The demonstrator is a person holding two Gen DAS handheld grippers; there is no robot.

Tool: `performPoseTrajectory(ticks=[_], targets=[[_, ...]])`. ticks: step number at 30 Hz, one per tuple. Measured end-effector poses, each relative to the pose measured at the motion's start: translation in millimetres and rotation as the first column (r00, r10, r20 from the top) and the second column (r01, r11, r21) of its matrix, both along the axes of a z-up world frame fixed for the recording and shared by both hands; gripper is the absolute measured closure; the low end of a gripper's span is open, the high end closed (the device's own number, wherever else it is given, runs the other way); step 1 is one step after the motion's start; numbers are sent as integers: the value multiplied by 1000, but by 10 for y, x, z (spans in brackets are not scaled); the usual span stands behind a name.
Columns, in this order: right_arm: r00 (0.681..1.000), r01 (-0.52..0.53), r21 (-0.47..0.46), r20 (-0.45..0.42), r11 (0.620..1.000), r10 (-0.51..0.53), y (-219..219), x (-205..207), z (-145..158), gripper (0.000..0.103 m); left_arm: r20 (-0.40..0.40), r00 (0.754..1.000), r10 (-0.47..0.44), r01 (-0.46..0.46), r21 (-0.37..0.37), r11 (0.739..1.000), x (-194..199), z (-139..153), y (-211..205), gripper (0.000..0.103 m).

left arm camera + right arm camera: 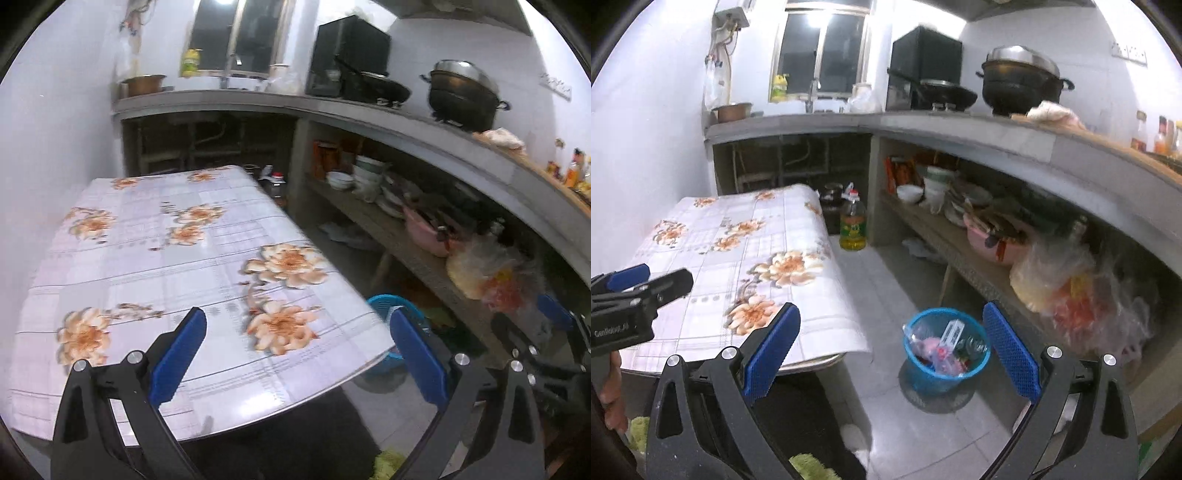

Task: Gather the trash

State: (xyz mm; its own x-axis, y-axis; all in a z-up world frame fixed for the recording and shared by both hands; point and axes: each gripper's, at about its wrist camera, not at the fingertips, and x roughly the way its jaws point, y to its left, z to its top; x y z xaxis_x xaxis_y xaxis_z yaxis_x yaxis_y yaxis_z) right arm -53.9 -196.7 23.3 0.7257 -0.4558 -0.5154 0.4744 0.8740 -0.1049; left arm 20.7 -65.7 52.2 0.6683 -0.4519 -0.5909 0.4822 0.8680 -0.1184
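While both grippers hung above the near end of the table [155, 236], I saw that my left gripper [297, 354] had its blue fingers [177, 354] spread wide with nothing between them, over the flowered tablecloth and the table's right edge. My right gripper [892, 352] stood fully open too and held nothing; its fingers [1010, 352] framed the floor beside the table. There, on the grey tiles, stood the blue trash basket [918, 373], near the table's corner and just in front of the low shelf [923, 225]. Inside it lay plastic wrappers and a white label [951, 332]; I could not tell the rest. A bottle of oil [852, 225] stood on the floor at the far end of the table. A plastic bag [1071, 291] sat on the shelf to the right of the basket.
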Motion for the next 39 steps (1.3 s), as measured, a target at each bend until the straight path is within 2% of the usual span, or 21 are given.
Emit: performPoseTrajectory(ticks=[5, 10, 15, 23, 39], targets=[[997, 50, 65, -62, 997, -46, 32, 63, -165, 8, -10, 996, 89, -87, 123, 989, 38, -127, -37, 5], [992, 92, 99, -94, 991, -82, -20, 35, -258, 8, -17, 979, 205, -199, 170, 965, 44, -252, 34, 5], [984, 155, 115, -110, 981, -142, -150, -29, -299, 8, -83, 961, 264, -246, 179, 953, 74, -367, 122, 5], [977, 191, 126, -117, 973, -177, -239, -87, -325, 8, -90, 955, 283, -263, 183, 947, 61, -362, 116, 5], [976, 199, 127, -121, 972, -183, -259, -81, -328, 8, -123, 953, 277, -251, 188, 950, 43, -382, 63, 5]])
